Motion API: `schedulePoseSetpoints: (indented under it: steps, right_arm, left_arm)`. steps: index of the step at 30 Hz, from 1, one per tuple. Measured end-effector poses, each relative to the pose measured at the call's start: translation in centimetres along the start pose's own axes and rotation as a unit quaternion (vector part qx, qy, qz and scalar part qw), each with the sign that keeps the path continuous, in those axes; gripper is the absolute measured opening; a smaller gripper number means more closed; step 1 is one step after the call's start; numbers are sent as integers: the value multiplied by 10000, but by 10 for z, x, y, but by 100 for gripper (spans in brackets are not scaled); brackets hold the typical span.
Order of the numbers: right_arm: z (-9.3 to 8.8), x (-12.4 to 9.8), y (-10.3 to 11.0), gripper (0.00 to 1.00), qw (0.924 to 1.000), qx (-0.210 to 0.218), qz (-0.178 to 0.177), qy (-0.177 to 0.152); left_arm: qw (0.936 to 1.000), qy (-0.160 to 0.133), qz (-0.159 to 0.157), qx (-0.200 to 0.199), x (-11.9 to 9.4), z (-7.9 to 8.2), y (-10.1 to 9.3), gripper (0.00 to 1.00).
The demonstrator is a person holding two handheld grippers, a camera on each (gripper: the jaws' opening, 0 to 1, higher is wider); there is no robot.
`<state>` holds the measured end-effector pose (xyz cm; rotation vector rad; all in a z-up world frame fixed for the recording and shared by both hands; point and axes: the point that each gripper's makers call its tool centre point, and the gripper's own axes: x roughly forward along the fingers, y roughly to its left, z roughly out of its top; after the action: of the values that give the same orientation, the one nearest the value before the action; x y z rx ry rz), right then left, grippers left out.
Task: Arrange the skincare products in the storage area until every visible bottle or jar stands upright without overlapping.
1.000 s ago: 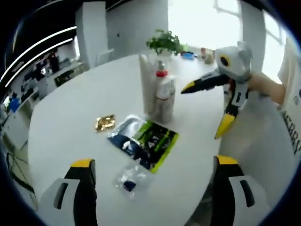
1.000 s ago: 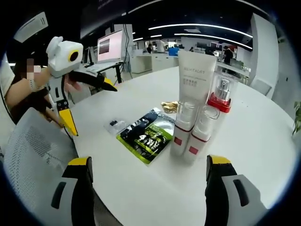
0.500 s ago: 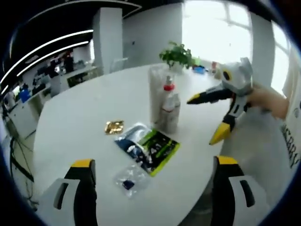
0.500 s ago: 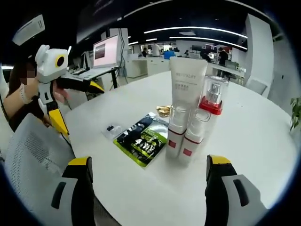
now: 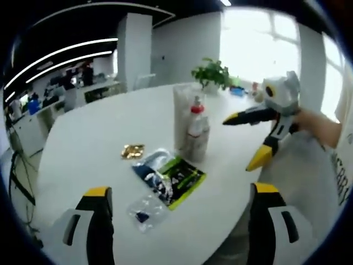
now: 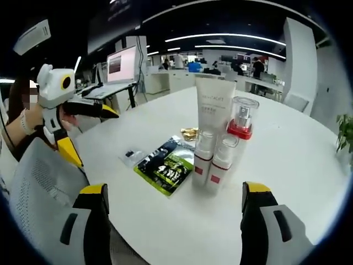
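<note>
Round white table [image 6: 309,160] carrying a tight upright cluster of skincare products: tall white tube [image 6: 214,107] at the back, clear pump bottle with red collar [image 6: 241,124] just beside it, two small white bottles with red bands [image 6: 213,165] in front, touching side by side. Same cluster seen from the other side in the left gripper view [image 5: 190,130], near the table's middle. Flat on the table just beside the cluster, a black-and-green sachet [image 6: 164,165]; near it a gold foil packet [image 5: 132,150] and a small clear plastic bag [image 5: 144,210]. Left gripper [image 5: 176,207] spread wide, jaws empty, held back over the near table edge. Right gripper [image 6: 174,204] likewise wide open, gripping nothing, well apart from the bottles. Potted plant [image 5: 211,72] beyond the cluster.
</note>
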<state>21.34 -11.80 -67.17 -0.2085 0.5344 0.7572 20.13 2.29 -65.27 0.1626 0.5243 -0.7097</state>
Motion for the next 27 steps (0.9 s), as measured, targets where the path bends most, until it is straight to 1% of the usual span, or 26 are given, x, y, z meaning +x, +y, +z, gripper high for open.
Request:
schedulePoseSetpoints:
  steps: [2, 7, 11, 16, 21, 23, 25, 27]
  right_arm:
    - [-1, -2, -1, 100, 10000, -23, -36, 59]
    - [3, -7, -1, 100, 9999, -82, -62, 38]
    - [6, -8, 0, 100, 9999, -102, -55, 12]
    - [2, -10, 3, 100, 9999, -108, -51, 111]
    - [1, -11, 4, 100, 9998, -112, -79, 118]
    - [1, -12, 3, 100, 9998, -124, -76, 120]
    - [3, -12, 3, 100, 9998, -142, -78, 109]
    - [3, -12, 3, 100, 9998, -149, -60, 128]
  left_arm:
    - [10000, -18, 58, 3, -2, 1, 2, 99]
    - [9998, -125, 135, -87, -5, 2, 7, 99]
    - [9996, -157, 163, -163, -8, 0, 7, 99]
    - [9995, -141, 198, -222, -8, -3, 5, 99]
    - [9992, -159, 247, -276, -8, -2, -1, 99]
    - [9989, -183, 333, -282, -8, -3, 3, 99]
    - [9992, -138, 302, -242, -8, -4, 4, 99]
    - [9991, -151, 336, -229, -8, -4, 6, 99]
